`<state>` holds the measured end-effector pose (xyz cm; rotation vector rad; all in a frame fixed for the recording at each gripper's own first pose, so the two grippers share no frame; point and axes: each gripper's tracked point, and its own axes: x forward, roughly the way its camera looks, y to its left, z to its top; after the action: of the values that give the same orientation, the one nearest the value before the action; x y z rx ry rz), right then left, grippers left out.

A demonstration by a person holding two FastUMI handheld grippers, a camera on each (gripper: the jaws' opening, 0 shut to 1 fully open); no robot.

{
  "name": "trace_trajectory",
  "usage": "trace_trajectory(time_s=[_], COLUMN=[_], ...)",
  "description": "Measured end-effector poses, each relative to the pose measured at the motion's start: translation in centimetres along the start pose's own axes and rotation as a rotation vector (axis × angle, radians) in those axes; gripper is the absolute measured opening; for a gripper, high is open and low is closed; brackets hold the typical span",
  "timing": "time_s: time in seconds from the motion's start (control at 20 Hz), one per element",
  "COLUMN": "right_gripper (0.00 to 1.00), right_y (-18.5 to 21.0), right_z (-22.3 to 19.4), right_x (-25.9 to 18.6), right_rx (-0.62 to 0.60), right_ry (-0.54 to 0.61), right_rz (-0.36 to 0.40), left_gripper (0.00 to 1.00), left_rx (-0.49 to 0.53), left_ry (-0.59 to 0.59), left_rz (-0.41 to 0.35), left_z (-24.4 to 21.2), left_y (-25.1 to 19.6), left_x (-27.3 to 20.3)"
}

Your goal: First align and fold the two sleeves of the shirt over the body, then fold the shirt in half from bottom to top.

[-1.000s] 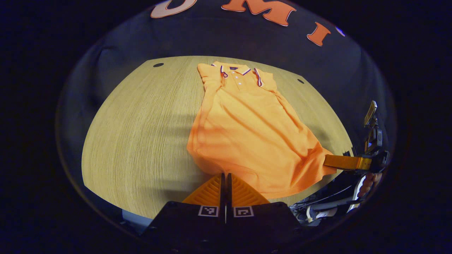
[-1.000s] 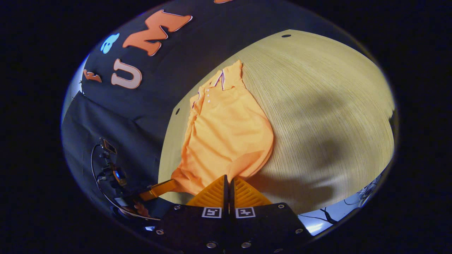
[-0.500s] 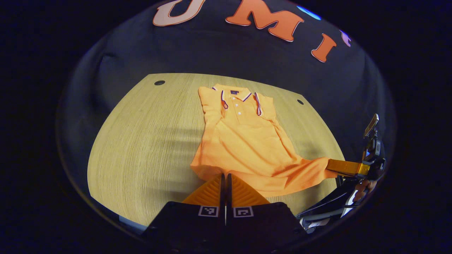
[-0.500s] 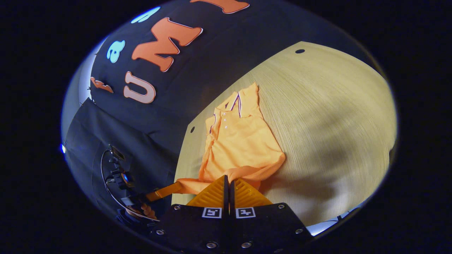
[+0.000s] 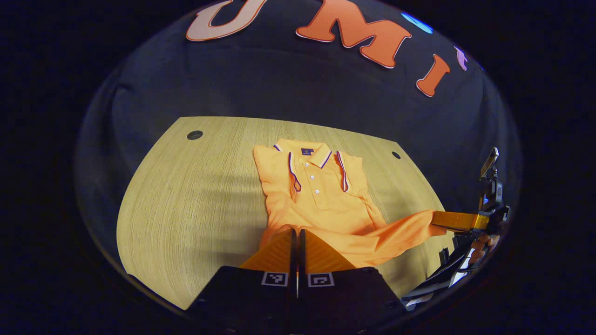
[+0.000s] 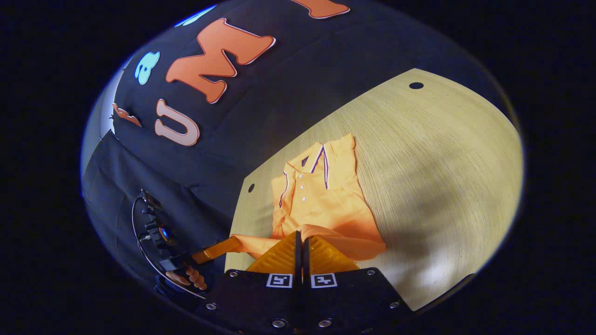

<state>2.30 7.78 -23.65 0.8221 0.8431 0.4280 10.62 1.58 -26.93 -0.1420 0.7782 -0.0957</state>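
Carrying the hem upward, both grippers are pinched tight on the bottom edge of the orange shirt, which lies on the wooden table with the collar far ahead of them. The left gripper holds one hem corner, the right gripper the other. To do this fold well, I think both should travel level and together, keeping the hem stretched, and lay it just before the collar.
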Motion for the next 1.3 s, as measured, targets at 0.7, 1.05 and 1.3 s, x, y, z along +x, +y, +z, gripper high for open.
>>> trace_trajectory(time_s=[0.7, 1.05, 1.3], right_gripper=[0.0, 0.0, 0.0], right_y=[-1.6, -6.4, -8.1], right_z=[11.7, 15.4, 17.0], right_x=[11.6, 17.1, 20.8], right_rx=[0.002, -0.023, -0.03], right_ry=[-0.013, 0.028, 0.047], right_rz=[-0.179, -0.293, -0.348], left_gripper=[0.01, 0.01, 0.01], left_rx=[0.058, 0.026, 0.068], left_ry=[0.012, 0.033, 0.026], left_rz=[-0.056, -0.03, 0.001], left_z=[11.9, 14.7, 15.8], left_y=[4.6, 7.1, 8.6], left_x=[13.1, 19.8, 23.0])
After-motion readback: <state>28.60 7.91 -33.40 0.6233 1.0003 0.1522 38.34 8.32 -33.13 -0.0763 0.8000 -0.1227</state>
